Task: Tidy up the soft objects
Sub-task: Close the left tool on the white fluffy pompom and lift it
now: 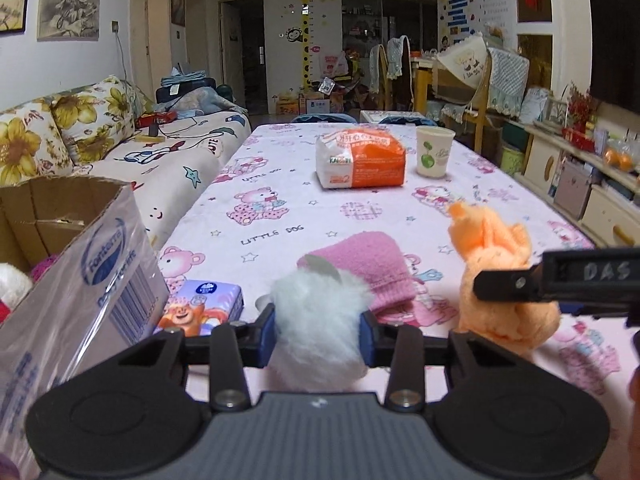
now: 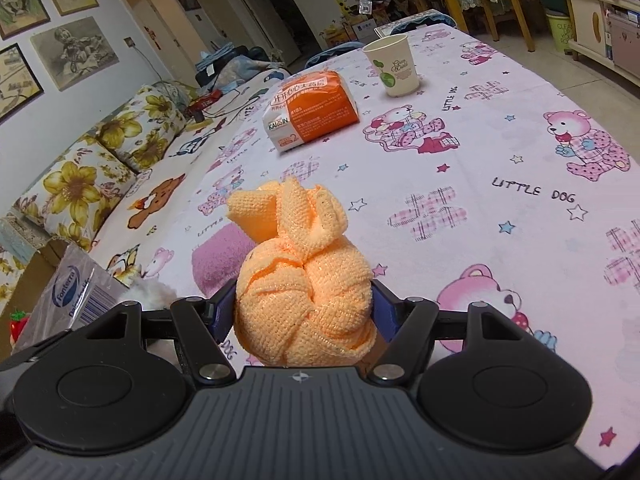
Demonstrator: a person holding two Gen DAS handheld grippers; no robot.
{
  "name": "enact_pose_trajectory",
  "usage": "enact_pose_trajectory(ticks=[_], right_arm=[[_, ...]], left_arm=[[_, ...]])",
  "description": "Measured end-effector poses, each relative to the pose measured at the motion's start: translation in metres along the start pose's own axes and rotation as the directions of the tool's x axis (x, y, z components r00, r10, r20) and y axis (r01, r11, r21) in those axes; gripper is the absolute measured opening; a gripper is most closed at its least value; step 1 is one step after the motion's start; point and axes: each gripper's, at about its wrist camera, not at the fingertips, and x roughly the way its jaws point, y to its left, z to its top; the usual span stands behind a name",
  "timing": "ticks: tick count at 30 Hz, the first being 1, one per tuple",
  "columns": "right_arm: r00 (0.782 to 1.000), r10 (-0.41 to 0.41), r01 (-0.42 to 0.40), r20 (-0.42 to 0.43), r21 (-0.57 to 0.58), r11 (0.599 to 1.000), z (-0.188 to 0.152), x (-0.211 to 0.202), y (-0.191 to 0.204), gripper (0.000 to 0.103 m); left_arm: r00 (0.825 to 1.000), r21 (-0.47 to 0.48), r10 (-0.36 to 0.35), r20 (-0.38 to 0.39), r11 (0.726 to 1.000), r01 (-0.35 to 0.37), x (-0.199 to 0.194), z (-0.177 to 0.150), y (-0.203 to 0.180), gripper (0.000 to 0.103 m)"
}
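Fluff fills the left tool [image 1: 318, 326]: its blue pads press both flanks of a white furry plush [image 1: 318, 320], so we hold it narrow and snug. The right tool [image 2: 304, 308] stands wider, its pads against a knotted orange knit cloth [image 2: 304, 292]; we judge that one gripped too, though the bundle bulges past the pads. Both pieces sit low over the desk [image 1: 280, 184] at its near edge, the orange cloth just right of the plush. A pink towel [image 1: 372, 268] lies on the desk just beyond the plush, and a small tissue pack [image 1: 204, 306] lies to its left. The open cardboard box [image 1: 76, 240] stands at the left, already showing soft things inside. We take the box as the goal. To do this well, we should keep the squeeze steady, lift the plush clear of the box rim before swinging left, and let go only once it is over the opening. Fur compresses, so slipping is the risk.
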Motion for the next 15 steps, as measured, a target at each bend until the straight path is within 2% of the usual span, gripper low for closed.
enact_pose_trajectory(ticks=[15], right_arm=[[1.0,-0.025,0.025,0.007,-0.064,0.998,-0.005,-0.01,0.004,0.081]], left_arm=[[0.989,-0.032,-0.109,0.097,0.993,0.113,-0.042,0.007,0.003,0.039]])
